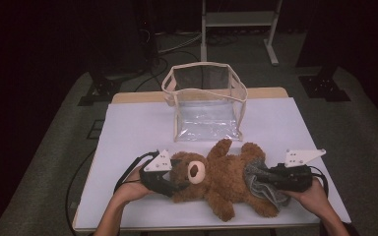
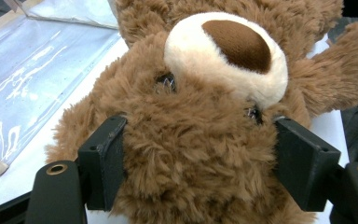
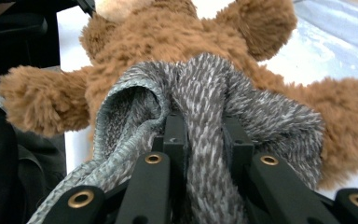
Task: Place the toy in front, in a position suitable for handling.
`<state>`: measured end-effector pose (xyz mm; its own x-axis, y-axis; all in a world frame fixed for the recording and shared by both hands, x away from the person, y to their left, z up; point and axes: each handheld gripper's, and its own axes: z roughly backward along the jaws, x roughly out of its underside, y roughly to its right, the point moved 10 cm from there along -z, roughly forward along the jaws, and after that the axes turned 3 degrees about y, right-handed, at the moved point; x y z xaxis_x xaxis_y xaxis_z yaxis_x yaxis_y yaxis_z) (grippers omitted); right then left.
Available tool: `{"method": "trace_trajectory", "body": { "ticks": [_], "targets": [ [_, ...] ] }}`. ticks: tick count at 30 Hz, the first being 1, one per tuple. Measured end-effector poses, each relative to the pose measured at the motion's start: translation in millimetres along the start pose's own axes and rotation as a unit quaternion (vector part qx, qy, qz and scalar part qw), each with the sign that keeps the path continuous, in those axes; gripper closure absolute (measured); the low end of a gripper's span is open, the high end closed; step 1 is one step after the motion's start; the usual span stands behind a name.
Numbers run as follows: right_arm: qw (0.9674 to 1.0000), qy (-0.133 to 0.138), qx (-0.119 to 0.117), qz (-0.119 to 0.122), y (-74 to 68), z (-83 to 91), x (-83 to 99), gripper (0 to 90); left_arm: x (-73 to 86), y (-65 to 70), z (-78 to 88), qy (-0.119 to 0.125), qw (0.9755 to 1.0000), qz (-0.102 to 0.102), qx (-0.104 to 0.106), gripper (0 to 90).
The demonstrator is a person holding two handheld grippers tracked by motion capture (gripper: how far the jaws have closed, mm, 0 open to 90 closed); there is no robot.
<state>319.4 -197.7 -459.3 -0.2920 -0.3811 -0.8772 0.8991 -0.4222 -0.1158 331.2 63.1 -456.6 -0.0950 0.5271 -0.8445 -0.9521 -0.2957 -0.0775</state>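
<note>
Step in hand: dressing bear (image 1: 221, 179), lying on back at near edge of table (image 1: 128, 128). My left gripper (image 2: 200, 163), half open, clamps bear's head. My right gripper (image 3: 204, 135), near shut, pinches grey knit (image 3: 261, 121) at bear's legs. Next: draw knit up the body, probably; head held steady.

Overhead view, two close teddy bear (image 1: 221, 179) views

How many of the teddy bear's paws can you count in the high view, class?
3: one arm raised toward the clear bag, one foot up near it, one arm toward the table's near edge. The other foot may be hidden under the grey knit.
</note>
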Motion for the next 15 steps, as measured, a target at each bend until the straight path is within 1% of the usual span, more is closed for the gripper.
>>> {"method": "trace_trajectory", "body": {
  "ticks": [3,5,6,9,13,15],
  "targets": [
    [1.0,-0.004,-0.001,-0.006,2.3,-0.2,3.3,74.9,1.3,-0.7,1.6,0.002,1.0,0.001,0.004,25.1],
    [1.0,-0.004,0.0,-0.006,2.7,-0.3,3.4,74.9,2.4,-1.9,3.0,0.0,1.0,0.001,0.002,21.9],
    [1.0,-0.005,0.003,-0.006,3.2,-0.6,3.4,74.9,2.7,-2.1,3.6,0.0,1.0,0.003,0.002,20.8],
    [0.9998,-0.005,0.019,-0.01,7.4,-0.8,4.1,74.9,5.8,-0.8,2.7,-0.009,1.0,0.0,0.001,15.1],
    [0.9991,-0.007,0.039,-0.017,15.3,-1.4,7.1,74.9,8.4,1.1,-1.5,-0.012,0.9999,0.001,0.006,14.8],
    [0.999,0.004,0.036,-0.026,15.3,-1.2,5.2,74.9,9.3,2.2,-2.3,-0.014,0.9999,-0.001,0.006,17.2]
  ]
}}
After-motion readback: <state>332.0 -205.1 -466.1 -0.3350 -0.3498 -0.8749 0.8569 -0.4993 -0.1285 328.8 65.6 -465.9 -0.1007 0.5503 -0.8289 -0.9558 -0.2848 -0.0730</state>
